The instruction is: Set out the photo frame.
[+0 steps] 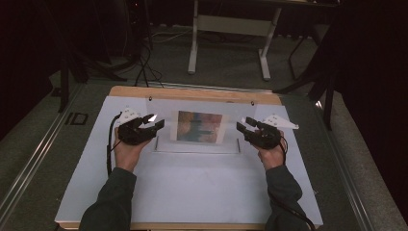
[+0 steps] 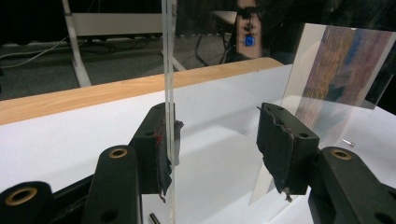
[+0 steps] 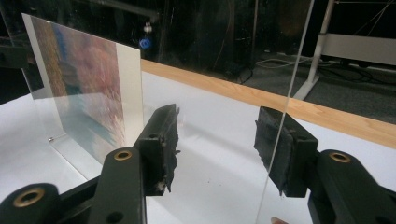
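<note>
A clear acrylic panel [image 1: 231, 113] stands upright on the white sheet, with a colourful picture [image 1: 200, 126] in its middle. My left gripper [image 1: 157, 123] is open at the panel's left edge. In the left gripper view that clear edge [image 2: 169, 70] runs up right beside the left-hand jaw's pad, and the picture [image 2: 343, 60] shows farther off. My right gripper [image 1: 242, 126] is open at the panel's right edge. In the right gripper view the thin panel edge [image 3: 292, 88] crosses in front of the right-hand jaw, with the picture [image 3: 88, 79] beyond. Neither gripper [image 2: 217, 122] [image 3: 215, 122] clamps the panel.
A white sheet [image 1: 192, 187] covers a wooden table [image 1: 192, 93]. Small metal pins [image 2: 348, 142] [image 3: 50, 138] lie by the panel's base. A white desk frame [image 1: 228, 29] stands on the floor beyond the table, with cables beside it.
</note>
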